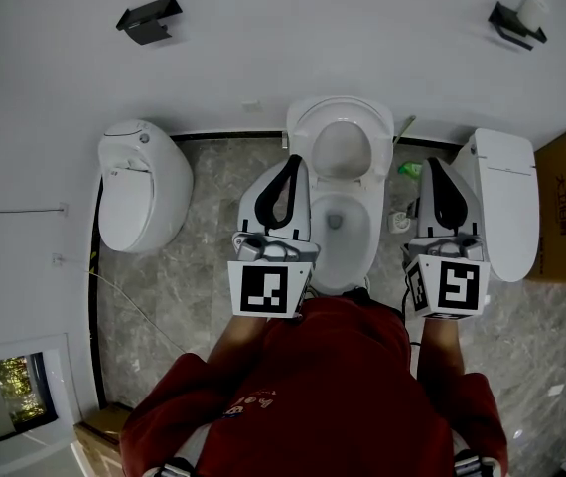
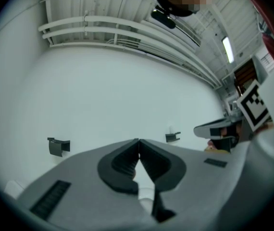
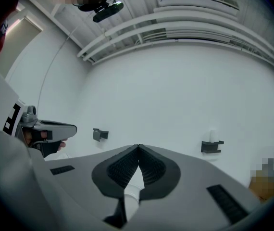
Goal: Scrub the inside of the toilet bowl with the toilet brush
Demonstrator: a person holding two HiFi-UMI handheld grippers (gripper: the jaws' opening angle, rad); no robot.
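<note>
While your left gripper (image 1: 291,162) and right gripper (image 1: 433,165) had jaws shut on nothing, the bowl (image 1: 351,207) sat open between them. Shut jaws could only bump the brush over, and I couldn't spot it.

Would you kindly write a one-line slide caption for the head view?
Person in red holds the left hand-held gripper and right hand-held gripper, both shut and empty, flanking an open toilet.

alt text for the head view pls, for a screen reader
Looking down, a person in a red top stands at an open white toilet, with the left hand-held gripper and right hand-held gripper held level, flanking it, both shut and empty. A closed toilet stands at the picture's left, another at the right.
</note>
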